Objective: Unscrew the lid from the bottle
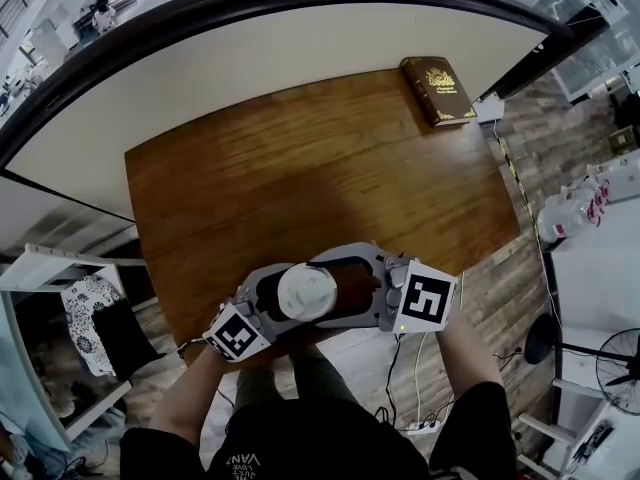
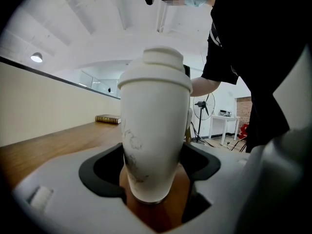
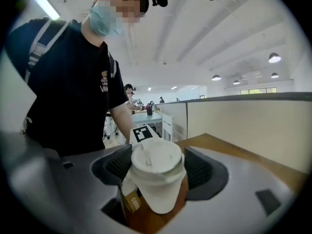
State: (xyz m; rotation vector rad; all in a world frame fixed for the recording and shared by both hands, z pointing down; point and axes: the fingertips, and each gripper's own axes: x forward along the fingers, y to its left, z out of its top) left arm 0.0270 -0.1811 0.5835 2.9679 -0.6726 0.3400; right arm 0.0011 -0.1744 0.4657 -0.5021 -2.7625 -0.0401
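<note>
A white bottle (image 1: 305, 294) with a white screw lid (image 3: 156, 158) stands near the front edge of the wooden table (image 1: 300, 168). My left gripper (image 1: 278, 300) comes in from the left. In the left gripper view its black pads (image 2: 105, 172) press the bottle's lower body (image 2: 153, 130) from both sides, under the lid (image 2: 156, 67). My right gripper (image 1: 348, 288) comes in from the right. Its ribbed pads (image 3: 118, 167) lie against the lid's rim on either side. A brown tag (image 3: 130, 200) hangs on the bottle's side.
A dark brown book (image 1: 437, 90) lies at the table's far right corner. A cream partition (image 1: 300, 58) runs along the far edge. A standing fan (image 1: 620, 368) and cables are on the floor to the right. The person stands close behind the front edge.
</note>
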